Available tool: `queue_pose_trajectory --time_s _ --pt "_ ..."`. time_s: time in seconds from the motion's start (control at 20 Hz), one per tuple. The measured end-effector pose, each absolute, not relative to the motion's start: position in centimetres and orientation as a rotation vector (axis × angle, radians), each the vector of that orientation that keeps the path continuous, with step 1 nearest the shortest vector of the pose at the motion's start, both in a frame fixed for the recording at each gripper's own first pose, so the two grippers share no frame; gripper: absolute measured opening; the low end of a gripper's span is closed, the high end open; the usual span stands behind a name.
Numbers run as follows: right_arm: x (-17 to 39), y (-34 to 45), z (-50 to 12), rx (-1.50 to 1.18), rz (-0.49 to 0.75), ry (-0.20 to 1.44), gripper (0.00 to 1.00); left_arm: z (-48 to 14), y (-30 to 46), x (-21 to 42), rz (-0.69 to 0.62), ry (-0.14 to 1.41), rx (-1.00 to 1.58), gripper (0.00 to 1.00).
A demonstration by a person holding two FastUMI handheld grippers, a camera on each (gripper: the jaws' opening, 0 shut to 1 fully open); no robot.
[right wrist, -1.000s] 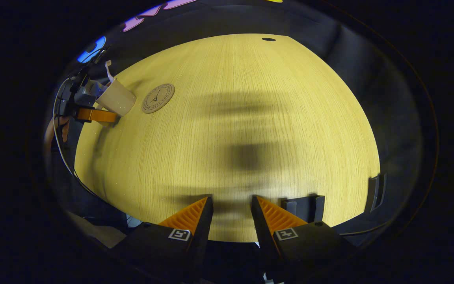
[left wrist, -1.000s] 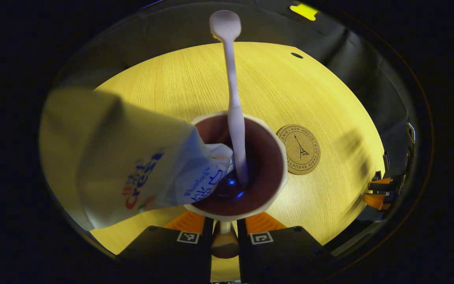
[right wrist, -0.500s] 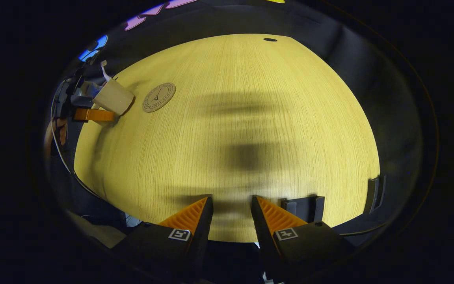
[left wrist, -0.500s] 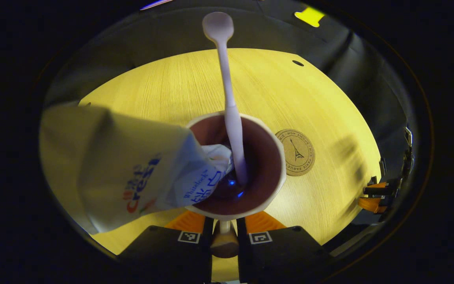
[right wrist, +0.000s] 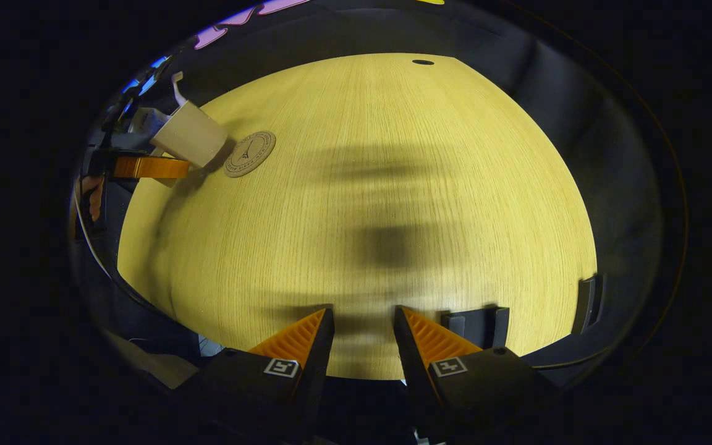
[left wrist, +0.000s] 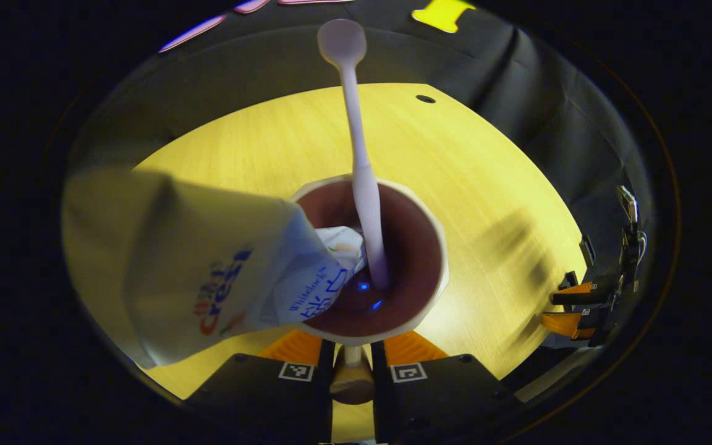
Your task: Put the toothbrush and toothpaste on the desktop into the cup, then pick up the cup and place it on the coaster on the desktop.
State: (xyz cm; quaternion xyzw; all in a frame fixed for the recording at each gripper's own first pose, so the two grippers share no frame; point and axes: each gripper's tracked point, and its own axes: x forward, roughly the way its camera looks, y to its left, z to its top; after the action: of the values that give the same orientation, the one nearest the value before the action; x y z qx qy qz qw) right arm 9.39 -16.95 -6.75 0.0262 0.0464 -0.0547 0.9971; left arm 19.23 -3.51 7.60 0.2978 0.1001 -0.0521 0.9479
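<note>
Cup (right wrist: 189, 133) now overlapping coaster (right wrist: 250, 154) edge, left gripper (left wrist: 353, 352) jaws clamping its handle; right gripper (right wrist: 363, 330) jaws narrowly apart.

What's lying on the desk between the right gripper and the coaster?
Nothing: in the right gripper view, bare desktop runs from the right gripper to the coaster.

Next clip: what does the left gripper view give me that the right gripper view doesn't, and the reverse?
Left gripper view: the inside of the cup, with the toothbrush and toothpaste leaning in it, and the left gripper shut on its handle. Right gripper view: the coaster right by the cup, and the right gripper open over the table. Both: cup, toothbrush, table.
</note>
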Motion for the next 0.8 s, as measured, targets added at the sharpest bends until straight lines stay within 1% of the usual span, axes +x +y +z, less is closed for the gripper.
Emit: queue_pose_trajectory --time_s 0.05,0.1,0.4,0.45,0.5,0.55,0.6,0.65,0.7,0.75,0.8 --pt "9.4 -17.0 -6.7 0.056 -0.109 0.093 0.62 7.5 -4.3 19.3 -0.114 0.205 0.619 0.35" --pt "9.4 -17.0 -6.7 0.059 -0.108 0.093 0.62 7.2 -5.1 19.4 -0.121 0.208 0.628 0.30" --pt "9.4 -16.9 -6.7 0.066 -0.101 0.093 0.62 6.9 -7.1 20.3 -0.125 0.227 0.670 0.30" --pt "9.3 -17.0 -6.6 0.065 -0.100 0.093 0.62 6.7 -7.1 20.5 -0.119 0.233 0.675 0.30" --pt "9.4 -17.0 -6.7 0.064 -0.099 0.093 0.62 6.6 -7.4 20.7 -0.117 0.239 0.676 0.35" --pt "9.4 -17.0 -6.7 0.064 -0.099 0.092 0.62 6.3 -7.6 21.1 -0.119 0.244 0.674 0.35" --pt "9.3 -16.9 -6.7 0.065 -0.098 0.092 0.62 6.2 -7.8 21.2 -0.120 0.245 0.675 0.30" --pt "9.4 -16.9 -6.7 0.064 -0.097 0.091 0.62 6.3 -7.7 21.3 -0.119 0.246 0.680 0.30" --pt "9.3 -16.9 -6.6 0.063 -0.096 0.092 0.62 6.2 -7.8 21.4 -0.119 0.246 0.685 0.35" --pt "9.3 -16.9 -6.6 0.063 -0.096 0.092 0.62 6.2 -8.0 21.5 -0.119 0.248 0.689 0.30" --pt "9.4 -16.9 -6.7 0.064 -0.095 0.092 0.62 6.1 -8.0 21.7 -0.117 0.251 0.697 0.30"
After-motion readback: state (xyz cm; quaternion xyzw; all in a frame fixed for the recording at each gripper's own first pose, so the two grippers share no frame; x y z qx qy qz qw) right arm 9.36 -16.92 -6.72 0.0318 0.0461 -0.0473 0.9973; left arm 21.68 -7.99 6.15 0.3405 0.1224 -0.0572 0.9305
